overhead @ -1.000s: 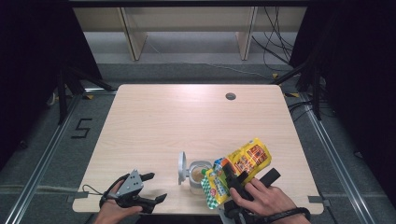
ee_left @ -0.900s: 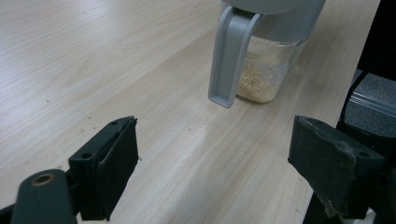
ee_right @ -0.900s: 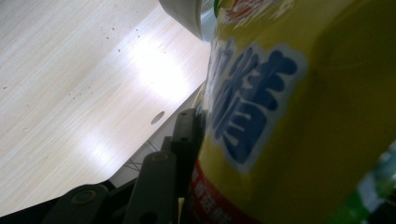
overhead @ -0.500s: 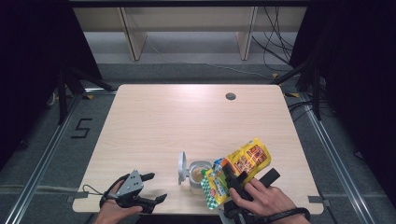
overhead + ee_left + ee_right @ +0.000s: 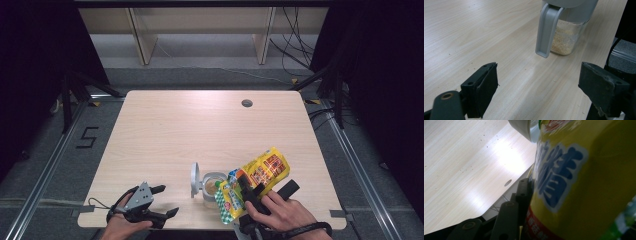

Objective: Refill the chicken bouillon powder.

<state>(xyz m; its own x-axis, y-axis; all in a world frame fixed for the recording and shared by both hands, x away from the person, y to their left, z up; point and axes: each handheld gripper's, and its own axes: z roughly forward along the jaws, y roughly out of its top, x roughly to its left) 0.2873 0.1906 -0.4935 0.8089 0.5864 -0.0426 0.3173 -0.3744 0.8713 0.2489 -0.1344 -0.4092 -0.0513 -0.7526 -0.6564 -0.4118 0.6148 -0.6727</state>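
Yellow bag (image 5: 584,182): blue characters, unreadable; floor "5" (image 5: 87,137)

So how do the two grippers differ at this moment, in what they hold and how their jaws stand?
The right gripper is clamped on a yellow snack bag tipped over the open jar; the left gripper holds nothing. The right gripper's jaws press the bag's sides; the left gripper's jaws stand wide apart above the bare table, aimed toward the jar. The right gripper sits beside the jar, the left one farther off. Both are hand-held near the table's near edge.
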